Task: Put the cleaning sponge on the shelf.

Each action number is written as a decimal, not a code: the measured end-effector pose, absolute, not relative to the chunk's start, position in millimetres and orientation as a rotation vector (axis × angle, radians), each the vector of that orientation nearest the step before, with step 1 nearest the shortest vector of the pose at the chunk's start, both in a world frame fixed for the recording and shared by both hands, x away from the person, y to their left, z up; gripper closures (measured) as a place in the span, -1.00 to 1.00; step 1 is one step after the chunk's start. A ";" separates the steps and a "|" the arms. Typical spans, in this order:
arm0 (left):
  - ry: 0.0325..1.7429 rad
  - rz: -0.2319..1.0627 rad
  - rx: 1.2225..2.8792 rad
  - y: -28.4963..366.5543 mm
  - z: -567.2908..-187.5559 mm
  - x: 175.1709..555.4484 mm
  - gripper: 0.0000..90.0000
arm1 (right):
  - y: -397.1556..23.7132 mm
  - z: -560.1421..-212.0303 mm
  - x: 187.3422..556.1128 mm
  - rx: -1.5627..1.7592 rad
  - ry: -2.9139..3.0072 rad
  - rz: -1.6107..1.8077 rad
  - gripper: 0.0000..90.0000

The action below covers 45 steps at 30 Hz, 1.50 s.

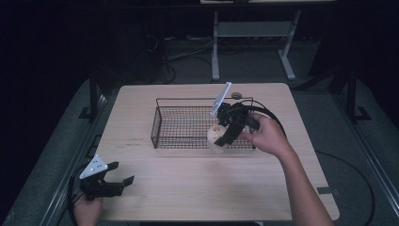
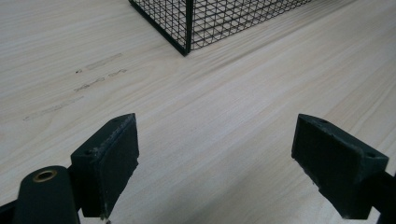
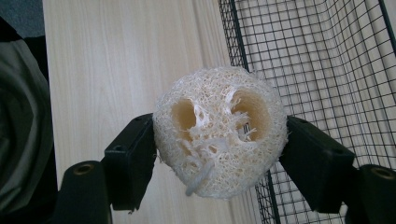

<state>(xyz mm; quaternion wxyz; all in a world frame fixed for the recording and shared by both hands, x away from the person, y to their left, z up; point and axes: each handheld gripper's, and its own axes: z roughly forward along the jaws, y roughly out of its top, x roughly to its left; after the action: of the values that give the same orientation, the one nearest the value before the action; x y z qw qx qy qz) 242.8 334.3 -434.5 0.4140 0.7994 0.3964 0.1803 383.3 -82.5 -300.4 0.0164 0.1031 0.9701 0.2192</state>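
Note:
A pale loofah piece (image 3: 219, 130) with two holes in its end is clamped between the black jaws of my right gripper (image 3: 219, 154). In the high view that right gripper (image 1: 221, 139) holds the loofah (image 1: 215, 137) at the front right edge of a black wire basket (image 1: 181, 123), slightly above the table. My left gripper (image 1: 117, 178) rests low at the table's front left corner, its jaws wide apart with nothing between them. In the left gripper view, its pads (image 2: 109, 158) frame bare wood, with the basket corner (image 2: 187, 28) farther ahead.
The light wooden table (image 1: 188, 188) has free room in front of and left of the basket. A small dark round object (image 1: 236, 95) lies at the far edge behind the basket. Beyond the table is a dark floor with cables and a metal stand (image 1: 251, 42).

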 end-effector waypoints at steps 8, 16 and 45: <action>0.994 0.453 2.009 334.5 -434.5 242.9 -0.70 | -83.5 -296.2 392.2 0.349 3.007 0.688 -0.36; 0.994 0.453 2.012 333.8 -434.1 242.9 -0.70 | -83.8 -286.8 401.3 0.373 2.999 0.691 -0.36; 0.990 0.452 2.007 333.8 -433.5 242.8 -0.70 | -74.0 -290.6 446.5 0.511 2.951 0.688 -0.36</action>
<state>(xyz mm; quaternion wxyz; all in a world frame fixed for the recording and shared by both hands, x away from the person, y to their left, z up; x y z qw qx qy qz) 242.8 333.8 -433.5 0.4161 0.7994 0.3943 0.1798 446.5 -74.0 -290.6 0.0346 0.1661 0.9598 0.2237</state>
